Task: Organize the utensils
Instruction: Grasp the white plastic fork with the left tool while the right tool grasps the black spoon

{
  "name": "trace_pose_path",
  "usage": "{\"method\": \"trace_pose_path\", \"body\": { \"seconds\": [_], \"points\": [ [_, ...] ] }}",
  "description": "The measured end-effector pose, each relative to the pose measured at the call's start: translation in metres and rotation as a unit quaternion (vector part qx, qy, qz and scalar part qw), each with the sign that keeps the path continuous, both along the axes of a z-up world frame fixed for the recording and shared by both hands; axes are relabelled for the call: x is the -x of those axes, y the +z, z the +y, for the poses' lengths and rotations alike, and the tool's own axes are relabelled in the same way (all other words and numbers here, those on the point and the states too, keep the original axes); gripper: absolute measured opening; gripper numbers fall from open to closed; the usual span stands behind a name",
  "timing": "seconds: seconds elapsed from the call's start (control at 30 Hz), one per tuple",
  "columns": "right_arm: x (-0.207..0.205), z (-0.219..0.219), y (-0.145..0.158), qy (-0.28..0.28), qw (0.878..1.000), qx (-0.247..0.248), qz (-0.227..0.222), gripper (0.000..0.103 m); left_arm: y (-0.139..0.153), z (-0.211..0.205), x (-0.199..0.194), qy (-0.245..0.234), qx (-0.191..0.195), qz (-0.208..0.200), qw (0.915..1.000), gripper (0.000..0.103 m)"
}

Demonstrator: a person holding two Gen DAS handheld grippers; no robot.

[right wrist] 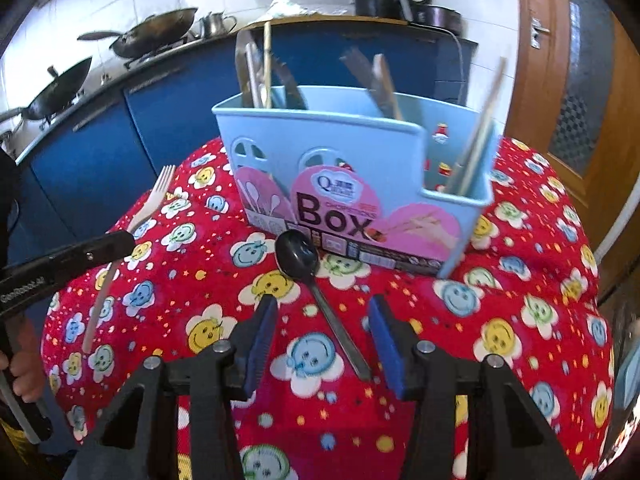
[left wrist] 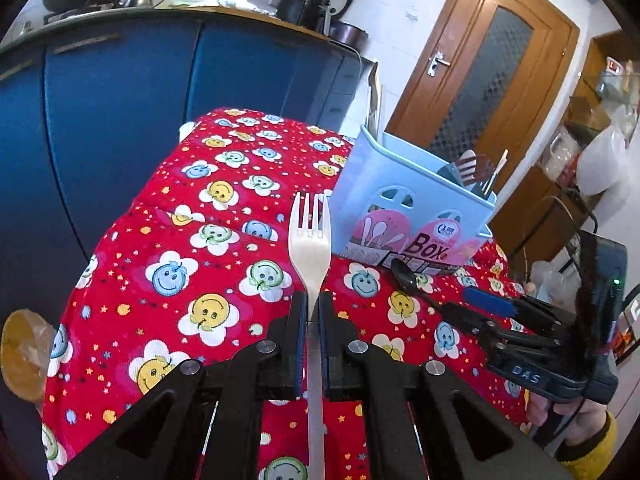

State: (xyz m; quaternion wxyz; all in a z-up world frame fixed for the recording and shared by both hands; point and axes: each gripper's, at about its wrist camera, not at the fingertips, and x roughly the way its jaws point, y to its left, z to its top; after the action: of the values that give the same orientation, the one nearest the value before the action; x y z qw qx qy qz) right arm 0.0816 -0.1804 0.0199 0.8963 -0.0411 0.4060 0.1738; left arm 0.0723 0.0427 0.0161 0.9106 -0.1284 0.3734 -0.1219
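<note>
My left gripper (left wrist: 313, 312) is shut on a pale fork (left wrist: 310, 236), tines pointing forward, held above the red smiley tablecloth (left wrist: 192, 240). The fork also shows in the right wrist view (right wrist: 154, 200), with the left gripper (right wrist: 120, 240) around its handle. A light blue utensil box (left wrist: 404, 204) stands to the right of the fork and holds several utensils. My right gripper (right wrist: 322, 320) is open, its jaws on either side of the handle of a dark spoon (right wrist: 298, 256) that lies on the cloth in front of the box (right wrist: 340, 160). The spoon (left wrist: 404, 276) and right gripper (left wrist: 476, 308) also show in the left wrist view.
Blue cabinets (left wrist: 120, 120) stand behind the table, with woks (right wrist: 156, 32) and a kettle on the counter. A wooden door (left wrist: 480, 64) is at the right. A yellowish round object (left wrist: 24, 352) sits beyond the table's left edge.
</note>
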Motion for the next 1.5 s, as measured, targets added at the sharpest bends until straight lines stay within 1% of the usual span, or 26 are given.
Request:
{"method": "trace_pose_path", "body": {
  "seconds": [0.23,0.33,0.4,0.47,0.5,0.57,0.67,0.73,0.87,0.97,1.13,1.37,1.5],
  "points": [
    [-0.018,0.017,-0.006,0.025,0.999,0.027,0.007,0.043,0.0,0.003,0.001,0.0,0.009,-0.006,0.9999,0.006],
    [-0.024,0.021,-0.011,0.03,0.999,0.041,0.015,0.043,0.001,0.004,0.001,-0.002,0.01,-0.009,0.9999,0.006],
    [-0.028,0.022,-0.014,0.03,0.998,0.049,0.024,0.04,0.002,0.005,0.001,-0.003,0.01,-0.011,0.9999,0.006],
    [-0.031,0.022,-0.019,0.031,0.998,0.05,0.034,0.034,0.003,0.005,0.001,-0.003,0.012,-0.013,0.9998,0.006],
    [-0.032,0.02,-0.019,0.032,0.998,0.041,0.036,0.031,0.004,0.005,0.001,-0.003,0.013,-0.015,0.9998,0.006],
    [-0.033,0.021,-0.019,0.037,0.998,0.037,0.041,0.009,0.005,0.005,0.002,-0.003,0.014,-0.018,0.9997,0.006],
    [-0.031,0.022,-0.019,0.044,0.997,0.041,0.038,0.008,0.007,0.004,0.004,-0.005,0.015,-0.023,0.9996,0.006],
    [-0.028,0.021,-0.018,0.044,0.998,0.034,0.037,0.008,0.008,0.004,0.004,-0.007,0.016,-0.026,0.9995,0.006],
    [-0.015,0.013,-0.013,0.035,0.999,-0.001,0.033,0.007,0.01,0.002,0.005,-0.009,0.017,-0.029,0.9994,0.006],
    [-0.003,0.004,-0.005,0.026,0.999,-0.031,0.022,0.007,0.011,-0.001,0.006,-0.01,0.015,-0.031,0.9994,0.006],
    [0.016,-0.009,0.007,0.018,0.998,-0.065,0.0,0.007,0.014,-0.005,0.008,-0.013,0.013,-0.036,0.9992,0.006],
    [0.035,-0.024,0.019,0.003,0.993,-0.112,-0.024,0.007,0.023,-0.011,0.011,-0.015,0.006,-0.05,0.9986,0.006],
    [0.039,-0.031,0.024,-0.006,0.991,-0.133,-0.034,0.007,0.03,-0.014,0.014,-0.019,0.006,-0.062,0.9979,0.006]
  ]
}}
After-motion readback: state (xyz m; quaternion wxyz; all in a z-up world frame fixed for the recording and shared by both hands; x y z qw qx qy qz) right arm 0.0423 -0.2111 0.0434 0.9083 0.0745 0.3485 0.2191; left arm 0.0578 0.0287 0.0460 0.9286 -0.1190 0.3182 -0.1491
